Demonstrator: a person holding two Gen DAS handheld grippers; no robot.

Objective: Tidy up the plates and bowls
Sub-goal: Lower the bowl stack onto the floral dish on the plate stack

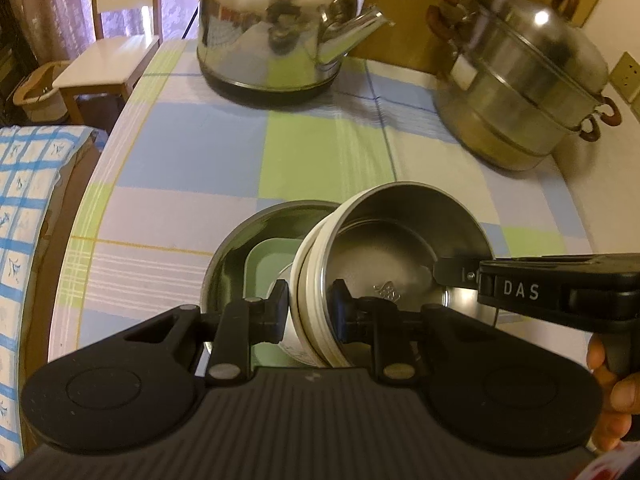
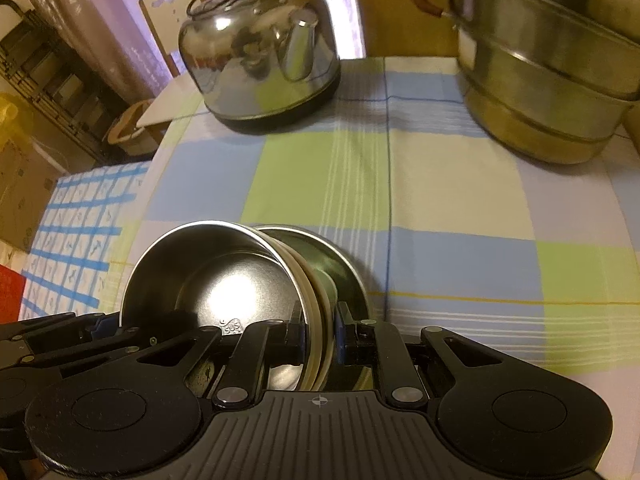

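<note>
Bowls: a nested stack of steel bowls with cream outer walls sits at 6 o'clock in both wrist views, tipped up on its side, open mouth toward the lens, above a shallow steel plate that lies beneath and behind it. Whether the stack touches the plate or is fully lifted, cannot tell.

Left gripper is nearly closed, pads pinching the stack's rim wall, one pad outside, one inside. Right gripper is likewise clamped tight on the rim from the opposite side. Both hold the same stack, a two-handed carry.

Progress, my read: bowls are already nested together, so the grouping is mostly done. Left to do is setting the stack down level, likely onto the plate or at a final spot on the checked tablecloth. No other loose plates or bowls are visible on the table.

View differences: the left wrist view shows the right gripper's body coming in from 3 o'clock, marked "DAS", and the person's hand at 4 o'clock; it also shows a pale green item in the plate, identity unclear. The right wrist view hides that green item and shows the left gripper's linkage at 8 o'clock. Kettle sits at 11 o'clock and steamer pot at 1 o'clock in both.
</note>
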